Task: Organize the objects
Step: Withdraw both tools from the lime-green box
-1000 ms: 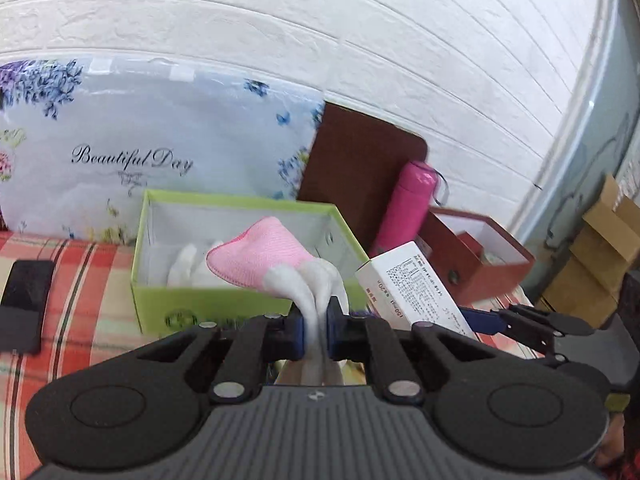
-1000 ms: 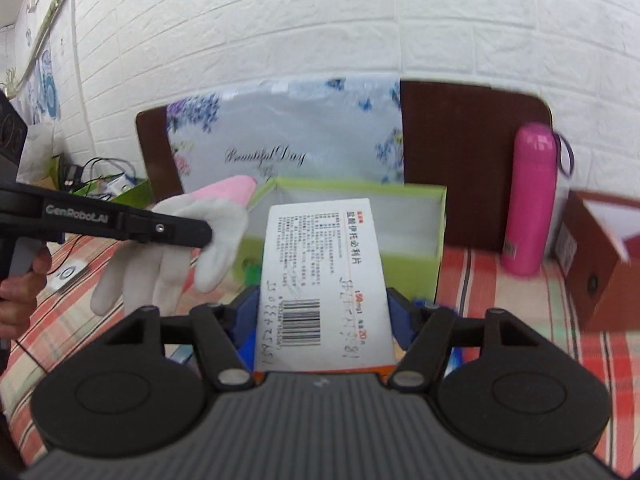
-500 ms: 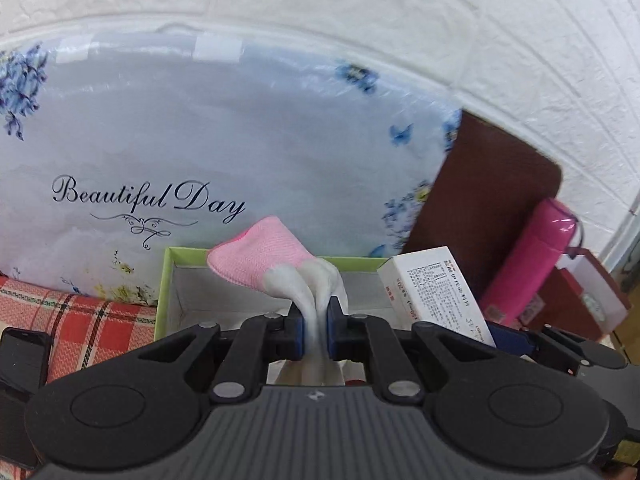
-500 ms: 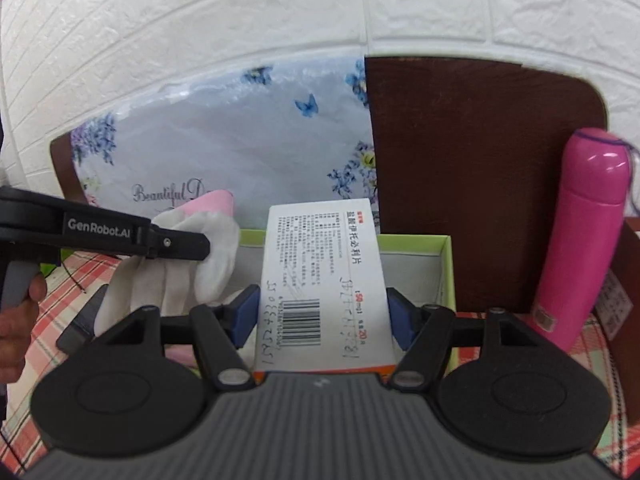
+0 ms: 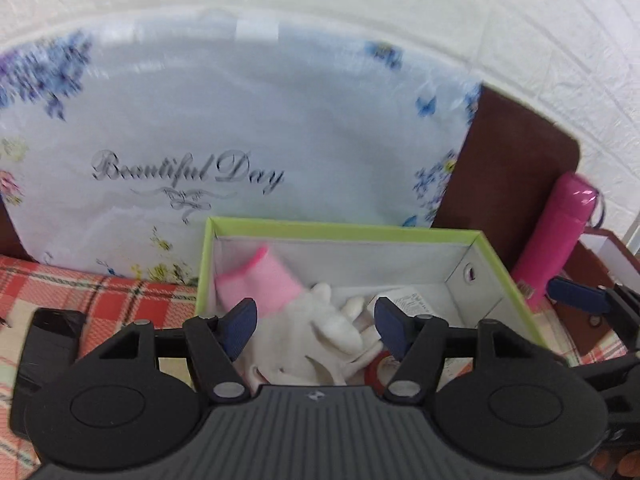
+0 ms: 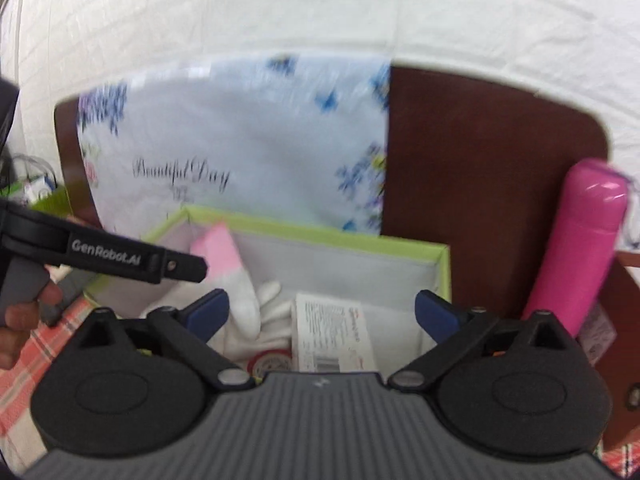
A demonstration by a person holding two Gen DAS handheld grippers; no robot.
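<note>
The left claw point(image 5: 312, 326) has just been opening; its blue pads stand apart, free of the white knitted glove with a pink cuff point(image 5: 312, 320) lying below between them, inside the open lime-green cardboard box with a white lining point(image 5: 344, 232). The glove's long axis runs slantwise, cuff toward the box's far left corner, fingers toward the near right. The right claw point(image 6: 322, 312) has also just been opening and is spread wide; the white printed medicine carton point(image 6: 334, 336) lies flat in the box beneath it, untouched, its long axis running from the near wall toward the far wall, barcode end nearest. A round red-rimmed item point(image 6: 270, 360) lies between glove and carton at the near wall. Both claws tilt down over the box's near edge, the left one's handle held in a hand point(image 6: 18, 320). Behind the box leans a floral "Beautiful Day" plastic package point(image 5: 224, 140) against a brown board point(image 6: 488, 168). A pink bottle point(image 6: 580, 248) stands upright right of the box on the red plaid cloth point(image 5: 120, 296); a dark phone point(image 5: 52, 332) lies to its left.
</note>
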